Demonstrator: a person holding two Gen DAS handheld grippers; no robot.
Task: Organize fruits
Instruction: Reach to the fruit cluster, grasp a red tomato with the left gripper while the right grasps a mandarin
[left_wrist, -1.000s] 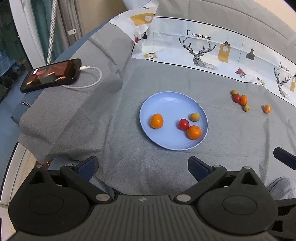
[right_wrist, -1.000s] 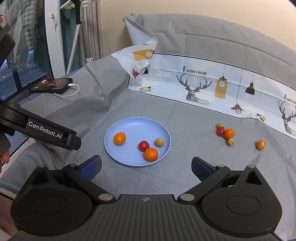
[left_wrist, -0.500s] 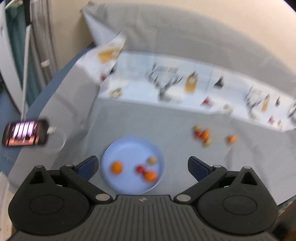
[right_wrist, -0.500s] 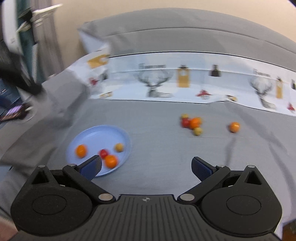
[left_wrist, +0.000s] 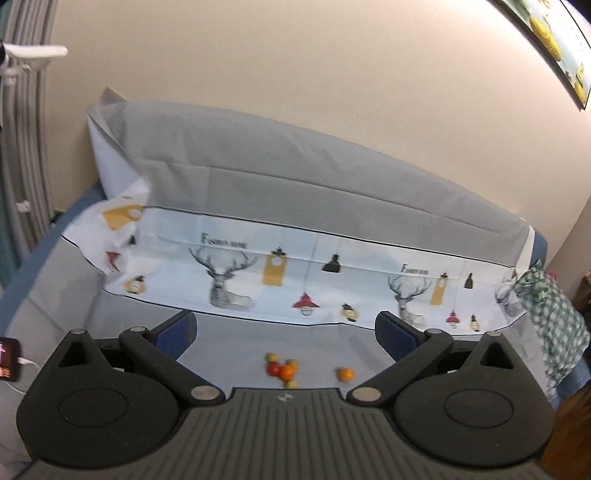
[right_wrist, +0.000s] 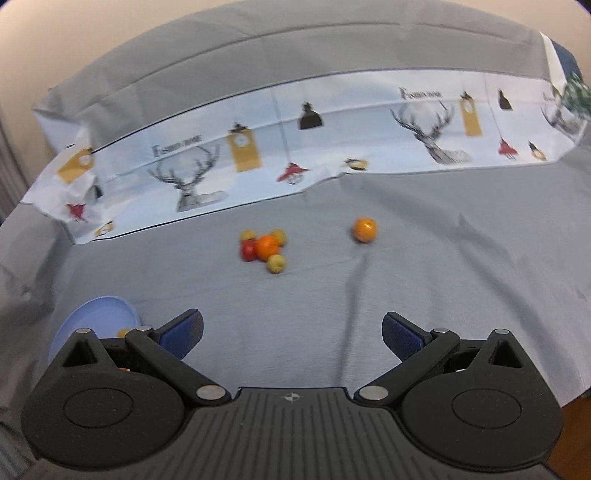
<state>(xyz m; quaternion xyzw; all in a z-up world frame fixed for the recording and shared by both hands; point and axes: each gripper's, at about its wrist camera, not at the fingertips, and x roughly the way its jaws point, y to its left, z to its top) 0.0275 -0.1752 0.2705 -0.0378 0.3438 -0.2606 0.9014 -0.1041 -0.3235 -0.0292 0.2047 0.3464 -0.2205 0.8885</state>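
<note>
A cluster of small fruits (right_wrist: 264, 248) lies on the grey cloth: an orange one, a red one and yellow-green ones. A lone orange fruit (right_wrist: 364, 229) sits apart to its right. The blue plate (right_wrist: 96, 315) shows at the lower left, mostly hidden behind my right gripper (right_wrist: 291, 330), which is open and empty, well short of the cluster. In the left wrist view the same cluster (left_wrist: 282, 370) and the lone orange fruit (left_wrist: 345, 374) peek just above the gripper body. My left gripper (left_wrist: 284, 328) is open, empty and raised, facing the wall.
A white printed cloth with deer and lamps (right_wrist: 295, 133) runs across the back, against a grey-covered pillow (left_wrist: 295, 173). A phone on a cable (left_wrist: 8, 357) lies at the far left. A green checked cloth (left_wrist: 554, 325) hangs at the right edge.
Both grippers swung right and tilted up. The plate left the left wrist view and slid to the right view's lower left corner. The loose fruits now sit ahead of the right gripper.
</note>
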